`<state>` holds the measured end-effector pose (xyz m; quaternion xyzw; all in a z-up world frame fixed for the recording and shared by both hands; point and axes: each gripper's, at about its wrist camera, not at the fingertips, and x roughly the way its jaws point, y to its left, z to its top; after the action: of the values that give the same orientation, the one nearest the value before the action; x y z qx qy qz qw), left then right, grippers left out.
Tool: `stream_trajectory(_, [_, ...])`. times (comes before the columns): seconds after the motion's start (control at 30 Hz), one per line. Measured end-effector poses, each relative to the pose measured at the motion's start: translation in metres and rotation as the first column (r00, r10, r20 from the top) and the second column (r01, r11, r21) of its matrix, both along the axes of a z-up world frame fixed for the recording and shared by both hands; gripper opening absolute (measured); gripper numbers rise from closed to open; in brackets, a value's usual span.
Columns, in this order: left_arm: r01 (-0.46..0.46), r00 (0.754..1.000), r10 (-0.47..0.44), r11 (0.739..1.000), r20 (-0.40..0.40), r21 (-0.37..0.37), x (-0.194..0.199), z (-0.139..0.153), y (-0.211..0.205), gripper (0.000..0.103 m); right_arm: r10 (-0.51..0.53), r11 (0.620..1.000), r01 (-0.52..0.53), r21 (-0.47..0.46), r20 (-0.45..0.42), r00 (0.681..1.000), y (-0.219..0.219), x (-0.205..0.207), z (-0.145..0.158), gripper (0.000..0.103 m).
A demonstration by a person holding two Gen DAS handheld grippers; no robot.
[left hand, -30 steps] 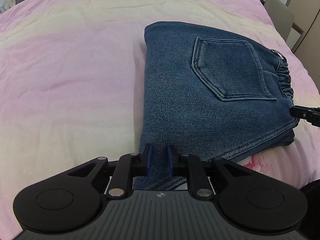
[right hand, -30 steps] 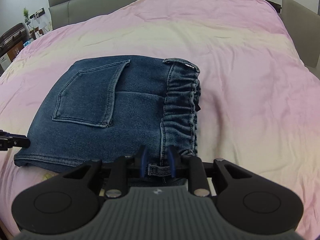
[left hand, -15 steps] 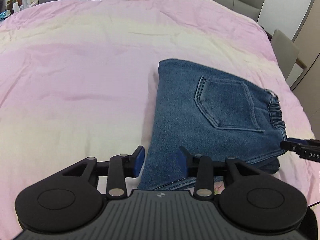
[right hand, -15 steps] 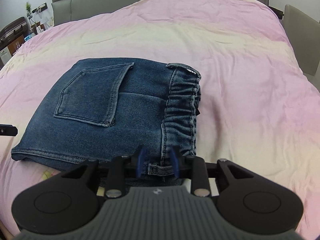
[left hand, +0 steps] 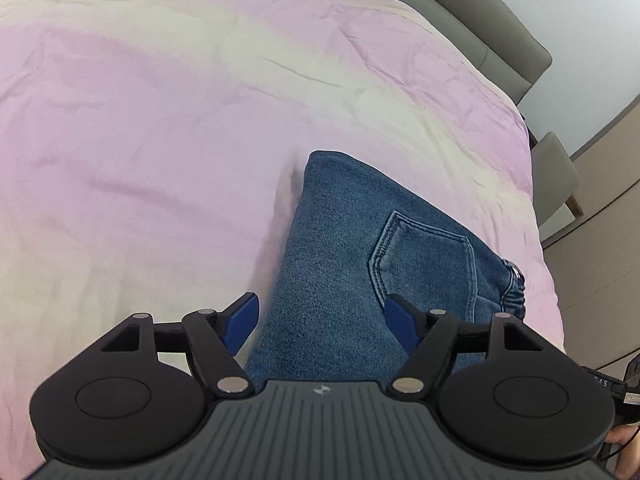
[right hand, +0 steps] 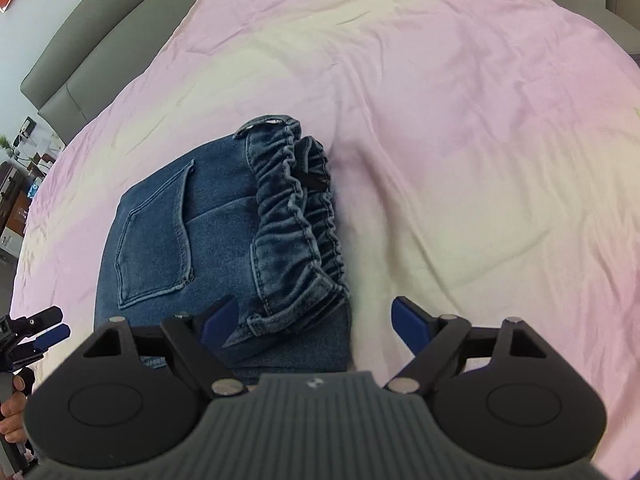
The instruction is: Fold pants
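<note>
Folded blue denim pants (left hand: 360, 264) lie on the pink and cream bedspread (left hand: 140, 140), back pocket (left hand: 424, 264) up. My left gripper (left hand: 322, 320) hovers over their near left edge. Its jaws are opening wide, and the blue pads (left hand: 240, 320) stand off the cloth. In the right wrist view the pants (right hand: 208, 240) show their gathered elastic waistband (right hand: 296, 216) on the right side. My right gripper (right hand: 316, 320) is over the near waistband corner, jaws opening, pads clear of the denim. The left gripper (right hand: 40, 328) shows at the left edge.
A grey padded headboard (left hand: 480, 32) runs along the far side of the bed. A grey chair (left hand: 556, 176) stands beside the bed on the right. Shelves with small items (right hand: 16, 184) are off the left. A hand (right hand: 12, 412) shows at the lower left.
Both grippers were shut on the pants' near edge and have let go. Their jaws have spread wide. Both views have rolled and pulled back a little from the pants.
</note>
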<state>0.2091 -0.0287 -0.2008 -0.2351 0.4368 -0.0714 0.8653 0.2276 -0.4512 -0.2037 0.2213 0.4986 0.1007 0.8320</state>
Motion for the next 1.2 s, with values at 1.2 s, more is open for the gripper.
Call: stream_trajectory(1.2, [0.139,0.979,-0.147,0.988,-0.144,-0.061,0.066,-0.056,-0.017,0.047,0.265,0.956,-0.232,0.179,-0.192,0.945,0.038,0.114,-0.055,0.066])
